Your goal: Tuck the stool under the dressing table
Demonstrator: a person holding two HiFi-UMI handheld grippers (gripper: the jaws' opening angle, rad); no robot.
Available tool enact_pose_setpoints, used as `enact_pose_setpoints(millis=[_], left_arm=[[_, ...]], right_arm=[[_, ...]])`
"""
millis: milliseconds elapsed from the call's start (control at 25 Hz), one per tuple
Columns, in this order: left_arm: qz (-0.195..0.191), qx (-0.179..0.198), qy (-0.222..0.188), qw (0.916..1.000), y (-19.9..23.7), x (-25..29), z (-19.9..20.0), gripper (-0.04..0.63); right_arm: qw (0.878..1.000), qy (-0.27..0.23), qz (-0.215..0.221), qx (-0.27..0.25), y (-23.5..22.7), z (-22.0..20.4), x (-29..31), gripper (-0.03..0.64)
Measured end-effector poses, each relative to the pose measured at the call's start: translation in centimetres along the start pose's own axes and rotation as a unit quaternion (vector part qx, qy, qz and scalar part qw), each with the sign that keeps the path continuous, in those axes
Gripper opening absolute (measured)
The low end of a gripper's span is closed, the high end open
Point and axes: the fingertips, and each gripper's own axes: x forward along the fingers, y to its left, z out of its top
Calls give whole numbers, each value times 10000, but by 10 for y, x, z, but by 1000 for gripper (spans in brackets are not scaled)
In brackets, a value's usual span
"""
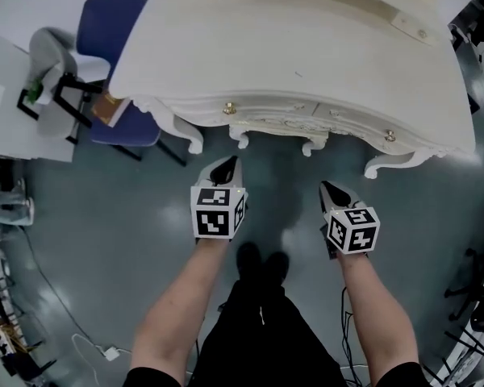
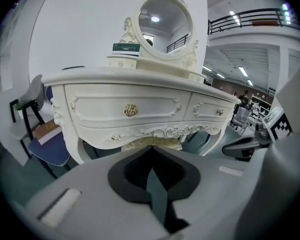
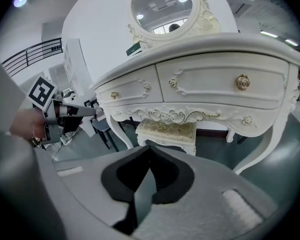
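The white ornate dressing table (image 1: 306, 63) fills the top of the head view. The stool sits beneath it; only its white front legs (image 1: 239, 139) show there. In the right gripper view the stool (image 3: 167, 131), with its pale gold cushion, stands between the table's legs (image 3: 262, 149). In the left gripper view its cushion (image 2: 152, 143) peeks out below the carved apron. My left gripper (image 1: 226, 168) and right gripper (image 1: 332, 190) hover above the floor in front of the table. Both are shut, hold nothing, and stand apart from the stool.
A blue chair (image 1: 113, 31) and a grey chair (image 1: 52, 55) stand left of the table. Cables (image 1: 56, 297) lie on the grey floor at the lower left, and black stands (image 1: 476, 297) are at the right edge. The person's shoes (image 1: 262, 264) are between the arms.
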Motion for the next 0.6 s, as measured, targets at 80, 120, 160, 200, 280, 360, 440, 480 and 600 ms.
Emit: enact_pose_setpoints(millis=[80,120,160,200,280,360,440,480,600], left_arm=[[-6,93,3,10000,-3,-13,7,15],[-11,112,7,9999,-5,-19,10,15],[-23,115,19,9999,-7,-26,12,15],[-46,111,39,9999,-9,-33,13,15],[-109,99,99,9998,-16,-47,15,15],[-151,79,171,9997,-21,-61,17,15],[-170,-10,211,9996,-25,-75,21,15],[-180,-77,215,9996,-28,-82,22,15],[-222,-265,205,9992,-36,-102,30,15]], right_arm=[[10000,-24,12,63,4,4,-12,3],[10000,-29,29,69,7,6,-18,3],[10000,-33,48,57,10,8,-25,3],[10000,-33,64,37,12,10,-32,3],[10000,-15,87,9,16,14,-46,3],[9999,32,118,-31,22,16,-61,3],[9998,65,166,-80,31,17,-74,3],[9998,60,193,-80,36,18,-81,3],[9996,-26,287,35,50,24,-100,3]])
